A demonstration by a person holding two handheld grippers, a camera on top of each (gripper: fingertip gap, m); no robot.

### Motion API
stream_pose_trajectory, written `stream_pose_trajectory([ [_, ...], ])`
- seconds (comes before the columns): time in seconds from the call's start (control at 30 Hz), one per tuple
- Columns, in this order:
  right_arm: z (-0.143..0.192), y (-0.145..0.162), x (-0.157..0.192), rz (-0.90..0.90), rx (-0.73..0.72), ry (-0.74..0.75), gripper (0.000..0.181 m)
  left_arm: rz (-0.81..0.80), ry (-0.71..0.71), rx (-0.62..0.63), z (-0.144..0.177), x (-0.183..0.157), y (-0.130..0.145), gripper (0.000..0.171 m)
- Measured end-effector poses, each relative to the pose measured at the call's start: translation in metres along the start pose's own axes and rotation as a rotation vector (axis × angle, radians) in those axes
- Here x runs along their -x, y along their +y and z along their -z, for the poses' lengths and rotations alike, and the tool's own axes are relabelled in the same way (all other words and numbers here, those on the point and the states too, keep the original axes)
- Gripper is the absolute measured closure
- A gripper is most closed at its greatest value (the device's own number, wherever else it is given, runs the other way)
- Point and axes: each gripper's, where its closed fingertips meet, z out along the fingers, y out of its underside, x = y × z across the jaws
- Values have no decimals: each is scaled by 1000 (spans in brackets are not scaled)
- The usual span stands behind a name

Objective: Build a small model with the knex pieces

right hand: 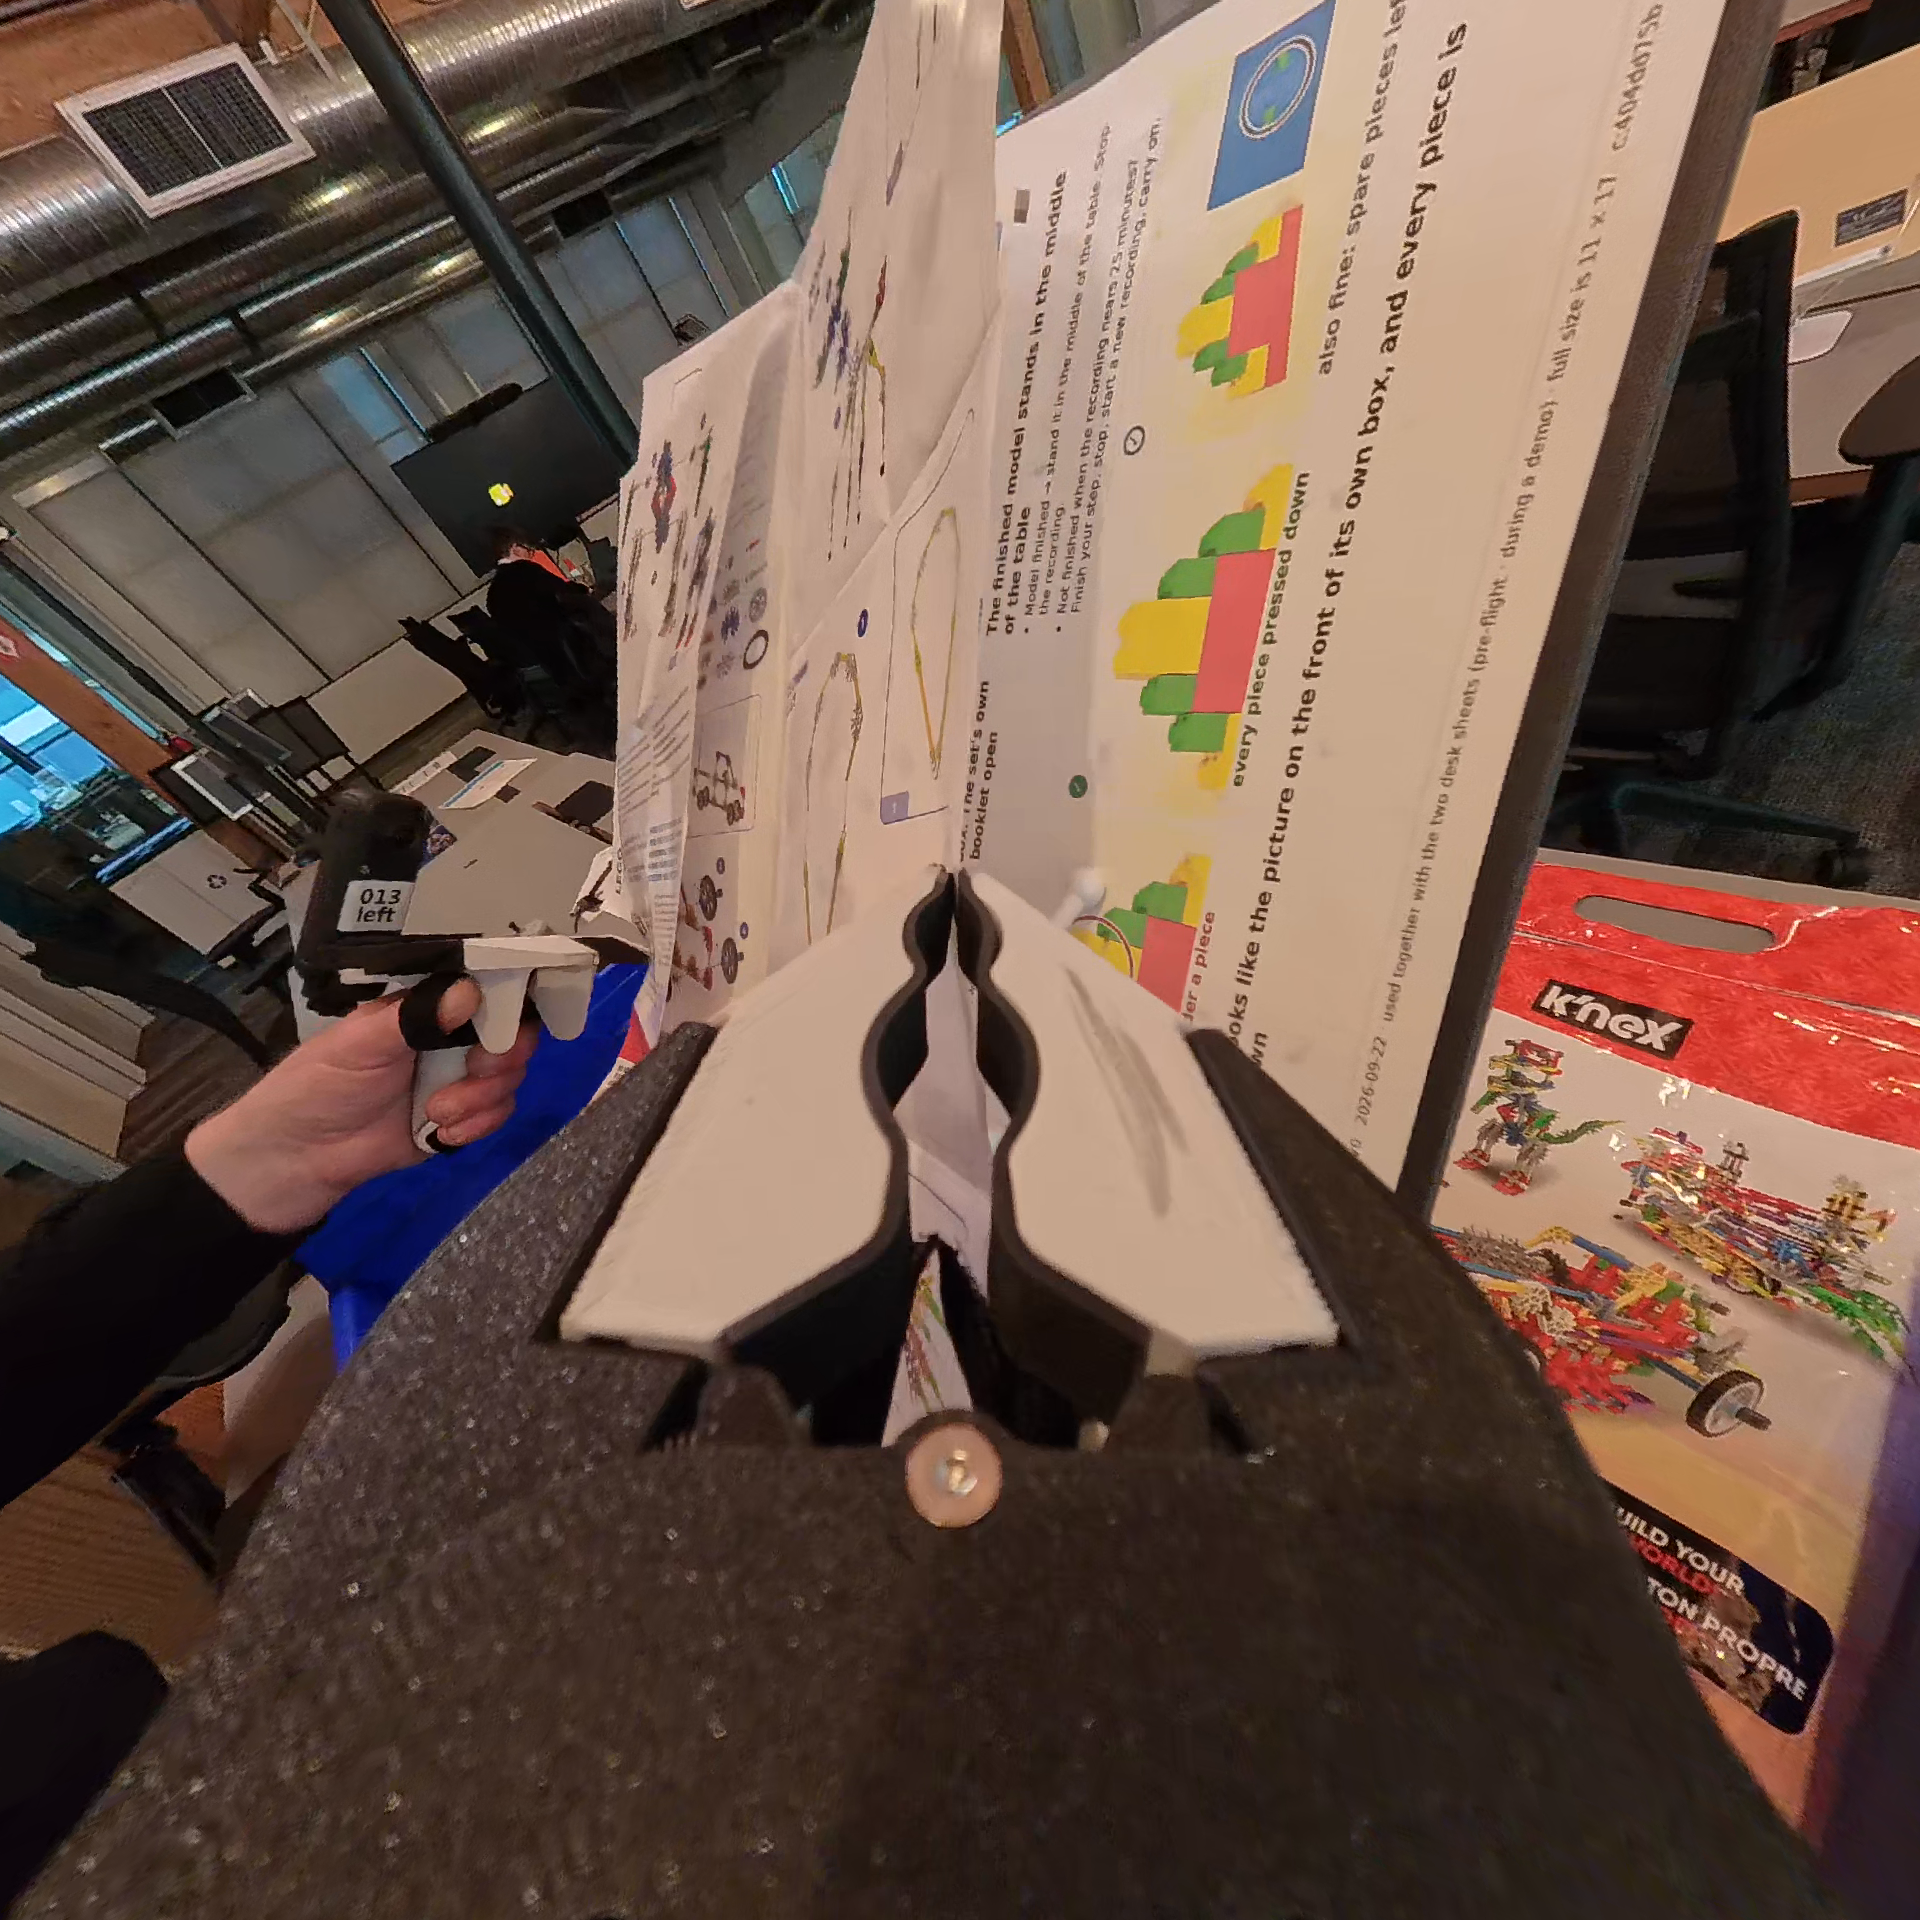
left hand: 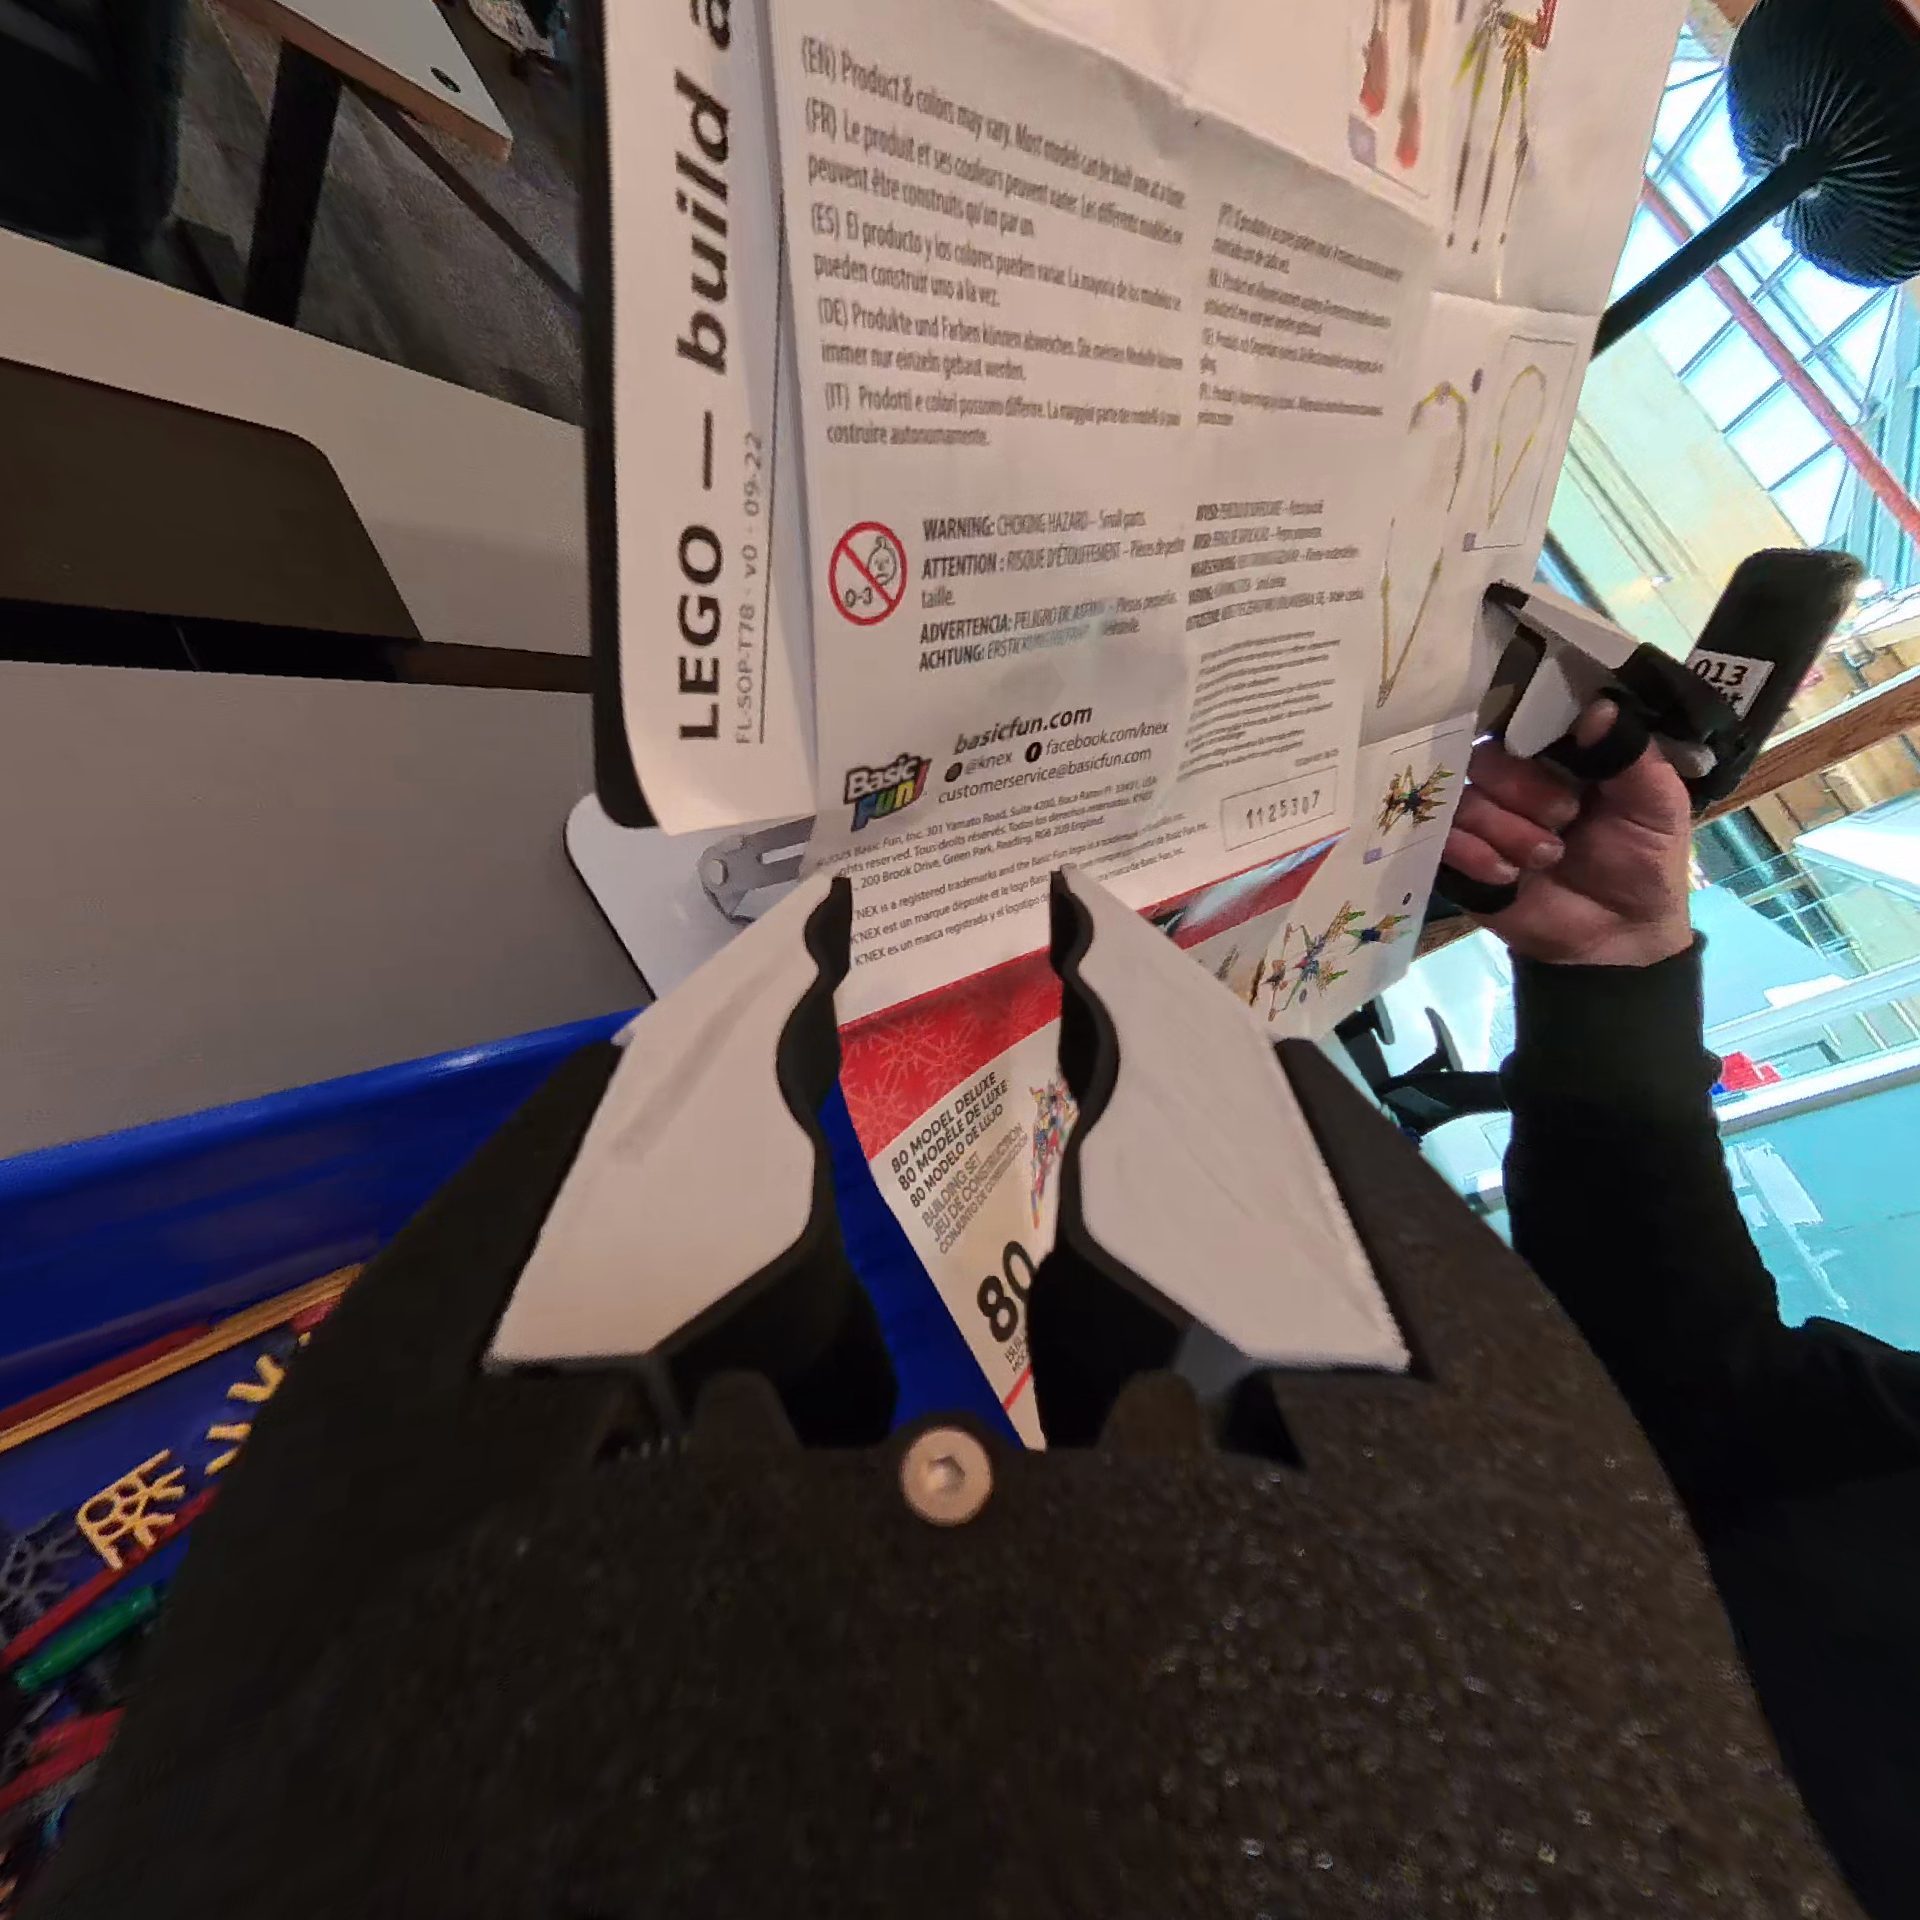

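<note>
Both grippers flank the unfolded instruction sheet point(left hand: 1091, 436); poster board point(right hand: 1351, 520) behind.

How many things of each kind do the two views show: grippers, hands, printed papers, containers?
Grippers: 2 (left gripper, jaws open; right gripper, jaws shut on the sheet)
Hands: 2 (left hand, right hand)
Printed papers: 2 (folded instruction sheet, poster on the upright board)
Containers: 2 (blue bin, red-and-white toy bag)
Total: 8
</note>
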Motion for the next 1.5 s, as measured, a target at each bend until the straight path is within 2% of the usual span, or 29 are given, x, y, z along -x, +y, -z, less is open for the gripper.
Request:
stream_pose_trajectory([
  [0.17, -1, 1, 0, 4, 8, 7, 181, -30, 22, -28, 10, -9, 0, 129],
  [0.27, -1, 3, 1, 3, 12, 8, 181, -15, -4, -45, 21, -2, 1, 125],
  [0.4, -2, 6, 3, -6, 11, 0, 181, 48, -5, -14, 22, 9, 16, 118],
  [0.5, -5, 8, 6, -7, 15, -11, 181, 81, 44, 23, 14, 5, 27, 118],
  [0.63, -8, 9, 11, -4, 21, -18, 181, 103, 90, 42, 7, 0, 33, 124],
  [0.8, -5, 5, 13, 2, 15, -16, 181, 117, 123, 13, 10, -3, 29, 145],
  [1.2, -7, 4, 26, 41, 23, -18, 181, 51, 150, -1, 13, -22, 22, 158],
  [1.33, -8, 3, 30, 49, 25, -21, 181, 50, 96, -42, 19, -11, 18, 150],
  [1.5, -8, 3, 31, 54, 29, -21, 181, 87, -12, -79, 31, 18, 17, 127],
])
